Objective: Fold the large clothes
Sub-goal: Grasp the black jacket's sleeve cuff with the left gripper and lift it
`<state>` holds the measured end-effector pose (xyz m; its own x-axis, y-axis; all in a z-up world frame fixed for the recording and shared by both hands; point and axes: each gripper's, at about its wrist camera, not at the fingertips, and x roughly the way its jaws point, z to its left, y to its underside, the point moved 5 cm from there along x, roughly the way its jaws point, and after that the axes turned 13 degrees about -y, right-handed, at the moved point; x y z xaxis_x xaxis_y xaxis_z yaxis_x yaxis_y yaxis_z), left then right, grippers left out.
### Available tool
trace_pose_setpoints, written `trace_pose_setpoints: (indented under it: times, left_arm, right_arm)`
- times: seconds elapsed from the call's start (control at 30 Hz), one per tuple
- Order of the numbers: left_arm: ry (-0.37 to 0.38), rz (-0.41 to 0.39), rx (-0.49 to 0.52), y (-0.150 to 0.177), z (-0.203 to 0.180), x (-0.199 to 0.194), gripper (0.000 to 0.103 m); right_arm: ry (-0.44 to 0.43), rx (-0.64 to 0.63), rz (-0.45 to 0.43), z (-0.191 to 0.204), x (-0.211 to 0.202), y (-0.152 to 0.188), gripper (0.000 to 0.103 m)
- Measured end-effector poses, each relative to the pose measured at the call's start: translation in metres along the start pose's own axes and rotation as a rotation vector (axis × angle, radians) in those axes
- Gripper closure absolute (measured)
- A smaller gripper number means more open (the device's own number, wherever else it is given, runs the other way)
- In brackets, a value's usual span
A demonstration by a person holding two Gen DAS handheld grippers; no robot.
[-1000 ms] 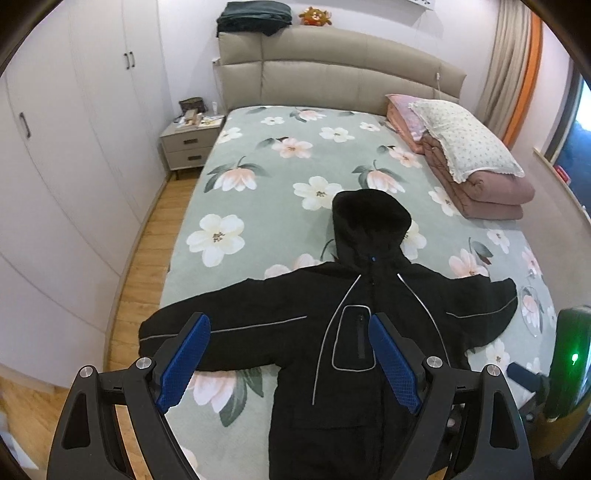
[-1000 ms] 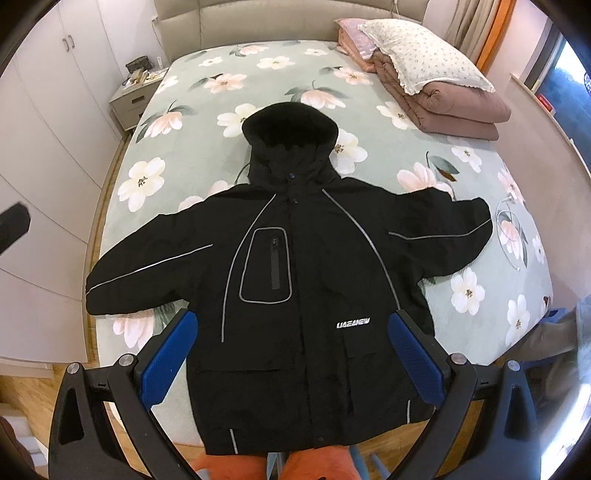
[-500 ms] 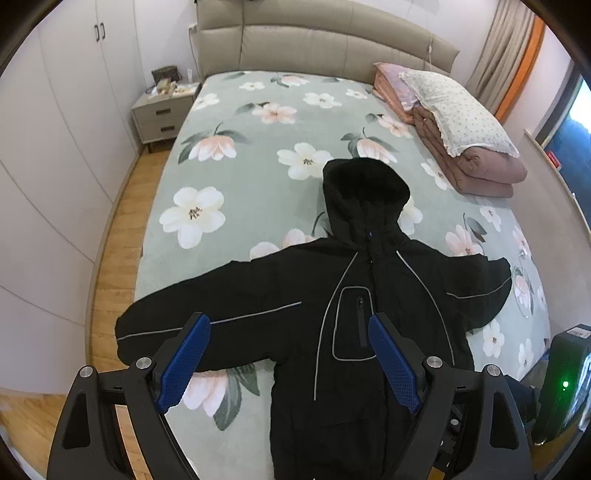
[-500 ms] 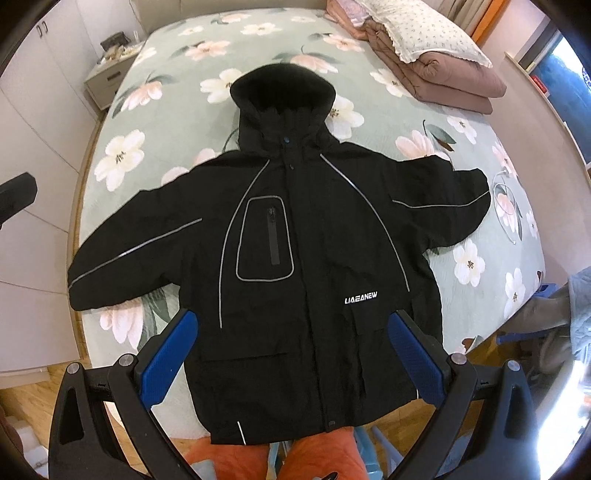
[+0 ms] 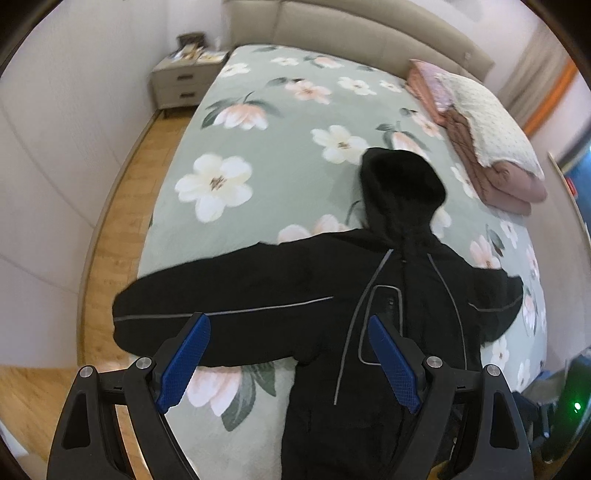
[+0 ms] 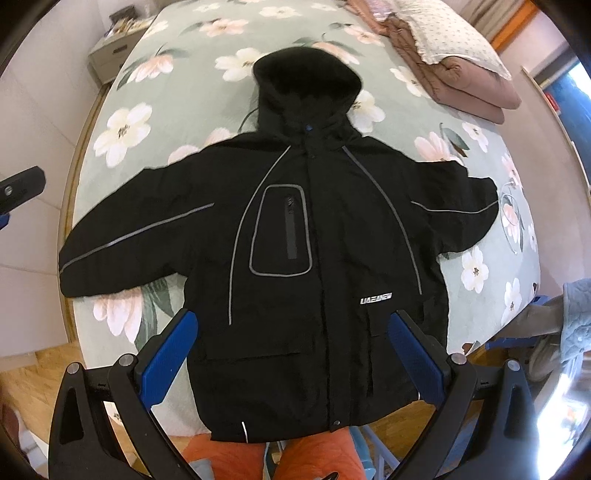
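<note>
Jacket [image 6: 295, 266] lies flat, face up on the floral bed [image 5: 258, 158], sleeves spread. Folded quilts with pillow [image 6: 454, 55] sit beyond the right sleeve, nightstand [image 5: 181, 85] far left. Left gripper [image 5: 290, 363] and right gripper [image 6: 291, 360] both hover spread wide, empty.

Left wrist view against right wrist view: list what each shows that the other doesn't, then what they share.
Only the left wrist view shows the headboard and the left gripper, open above a sleeve. Only the right wrist view shows the jacket's hem, its white logo, and the right gripper, open. Both show the black jacket spread flat on the floral bed, the nightstand and the folded bedding.
</note>
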<state>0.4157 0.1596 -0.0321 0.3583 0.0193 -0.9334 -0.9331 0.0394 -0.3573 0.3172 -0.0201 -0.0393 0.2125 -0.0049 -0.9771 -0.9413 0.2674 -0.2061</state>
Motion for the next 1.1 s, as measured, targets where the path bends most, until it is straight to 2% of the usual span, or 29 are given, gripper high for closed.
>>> trace_pose_setpoints:
  times: [0.07, 0.2, 0.3, 0.4, 0.47, 0.57, 0.63, 0.73, 0.83, 0.93, 0.97, 1.03, 1.07, 1.1]
  left_arm:
    - [-0.008, 0.039, -0.063, 0.006, 0.023, 0.029, 0.015]
    - [-0.029, 0.135, -0.256, 0.028, 0.089, 0.097, 0.015]
    - [-0.034, 0.188, -0.442, 0.052, 0.150, 0.144, 0.015]
    - [0.025, 0.211, -0.639, 0.080, 0.206, 0.183, 0.015]
    - [0.084, 0.237, -0.746, 0.097, 0.229, 0.206, 0.015]
    - [0.160, 0.281, -0.887, 0.122, 0.251, 0.238, 0.015]
    - [0.161, 0.303, -0.966, 0.138, 0.263, 0.259, 0.015]
    - [0.124, 0.335, -1.008, 0.148, 0.265, 0.280, 0.015]
    - [0.084, 0.359, -0.987, 0.152, 0.262, 0.300, 0.016]
    - [0.031, 0.317, -0.953, 0.144, 0.259, 0.305, 0.019]
    - [0.025, 0.300, -0.938, 0.139, 0.261, 0.307, 0.025]
    - [0.001, 0.254, -0.878, 0.131, 0.260, 0.306, 0.053]
    - [-0.002, 0.232, -0.859, 0.126, 0.259, 0.304, 0.060]
    - [0.006, 0.215, -0.845, 0.119, 0.258, 0.301, 0.074]
  right_arm:
    - [0.004, -0.035, 0.018, 0.010, 0.009, -0.001, 0.000]
    - [0.046, -0.136, 0.051, 0.030, 0.025, 0.001, 0.000]
    - [0.055, -0.171, 0.072, 0.037, 0.035, 0.002, 0.000]
    - [0.067, -0.190, 0.097, 0.041, 0.047, 0.001, 0.000]
    - [0.074, -0.197, 0.112, 0.041, 0.054, 0.001, 0.000]
    - [0.084, -0.211, 0.139, 0.043, 0.064, 0.002, 0.000]
    - [0.089, -0.220, 0.160, 0.044, 0.071, 0.005, 0.000]
    - [0.092, -0.234, 0.180, 0.046, 0.077, 0.008, 0.000]
    - [0.090, -0.244, 0.199, 0.048, 0.083, 0.012, 0.000]
    - [0.082, -0.245, 0.205, 0.049, 0.084, 0.016, 0.000]
    - [0.079, -0.245, 0.203, 0.048, 0.083, 0.017, 0.000]
    - [0.079, -0.248, 0.204, 0.046, 0.084, 0.020, 0.000]
    - [0.081, -0.247, 0.207, 0.044, 0.085, 0.022, 0.000]
    - [0.079, -0.243, 0.213, 0.041, 0.086, 0.024, 0.000]
